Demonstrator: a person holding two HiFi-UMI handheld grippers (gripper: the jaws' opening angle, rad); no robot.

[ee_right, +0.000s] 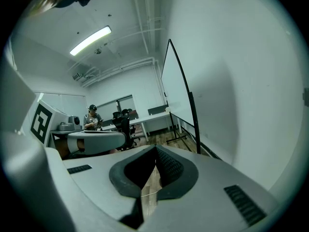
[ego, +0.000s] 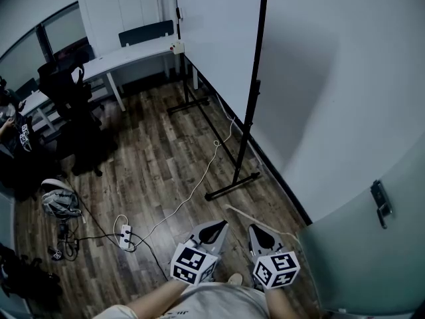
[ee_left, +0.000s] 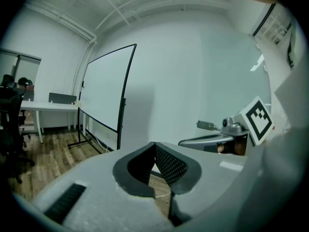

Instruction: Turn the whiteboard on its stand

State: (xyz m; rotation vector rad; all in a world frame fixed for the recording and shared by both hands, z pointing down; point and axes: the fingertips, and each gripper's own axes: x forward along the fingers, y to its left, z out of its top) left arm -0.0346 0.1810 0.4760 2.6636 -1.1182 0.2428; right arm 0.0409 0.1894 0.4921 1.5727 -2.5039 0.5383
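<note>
The whiteboard [ego: 216,38] stands upright on its black stand [ego: 251,111] along the right wall, seen nearly edge-on from the head view. It also shows in the left gripper view as the whiteboard [ee_left: 104,88], and in the right gripper view as the whiteboard [ee_right: 175,93]. My left gripper [ego: 211,230] and right gripper [ego: 260,236] hang side by side low in the head view, well short of the stand's near foot [ego: 232,187]. Both are shut with nothing between the jaws.
A white cable [ego: 192,191] runs across the wood floor to a power strip [ego: 125,236]. Black office chairs [ego: 70,95] and a white desk [ego: 126,58] stand at the far left. A door with a handle [ego: 380,203] is at my right. A person sits far off at the desks.
</note>
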